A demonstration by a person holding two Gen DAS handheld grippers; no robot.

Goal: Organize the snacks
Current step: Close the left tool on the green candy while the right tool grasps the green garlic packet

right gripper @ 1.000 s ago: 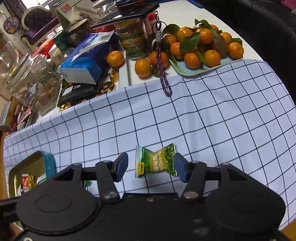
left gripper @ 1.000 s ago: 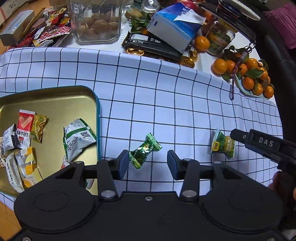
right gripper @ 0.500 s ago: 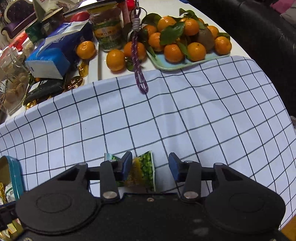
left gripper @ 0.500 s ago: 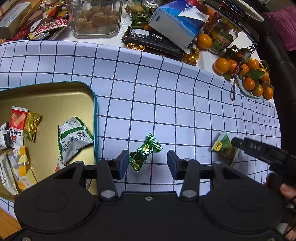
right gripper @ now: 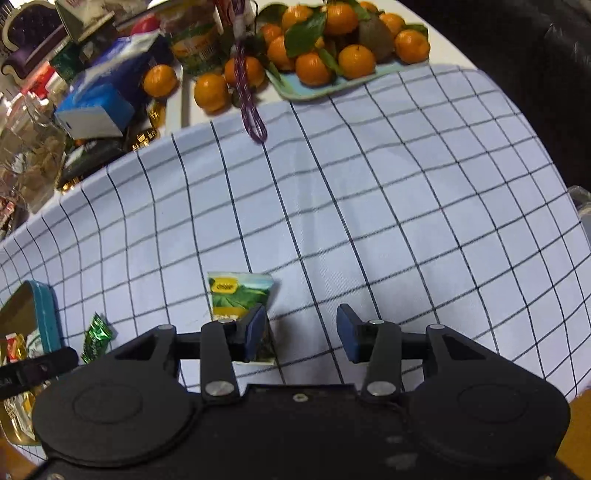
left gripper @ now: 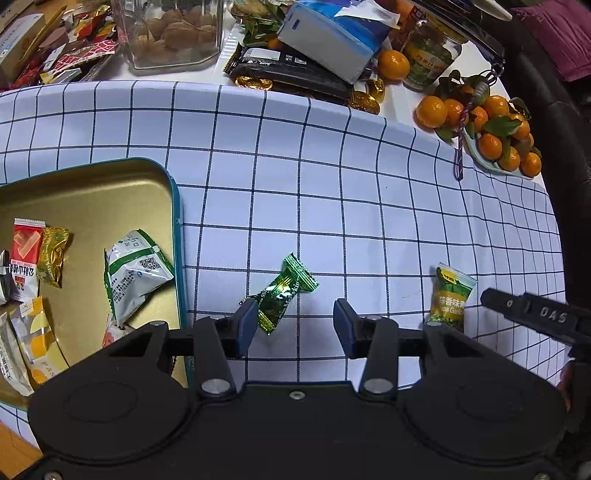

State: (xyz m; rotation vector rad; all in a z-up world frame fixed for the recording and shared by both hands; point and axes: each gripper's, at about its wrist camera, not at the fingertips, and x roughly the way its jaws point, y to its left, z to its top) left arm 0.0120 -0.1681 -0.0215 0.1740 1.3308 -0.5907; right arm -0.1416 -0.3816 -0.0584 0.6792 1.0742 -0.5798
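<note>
Tin tray: a gold tray with a teal rim lies on the checked cloth at the left side of the counter; it already holds several wrapped snacks, among them a white-and-green packet, a red-and-white packet and a small gold sweet.
Done so far: judging by the tray's contents, a good part of the sorting is complete.
Left to do: two snacks lie on the cloth outside the tray, so at least two transfers remain.
Green foil sweet: lies on the cloth just right of the tray, touching or just beside the left pad of the left hand-held gripper.
Left hand-held gripper: jaws stand apart and clamp nothing; the sweet sits off-centre towards one pad.
Green-and-yellow packet: lies on the cloth well right of the tray, near the foil sweet's far side in the left wrist view.
Right hand-held gripper: jaws are opening, with a clear gap between the pads; the packet lies against the left pad rather than between both, and is not clamped.
Background: mandarins, a tissue box and a glass jar crowd the far edge of the counter; they seem outside the sorting.
</note>
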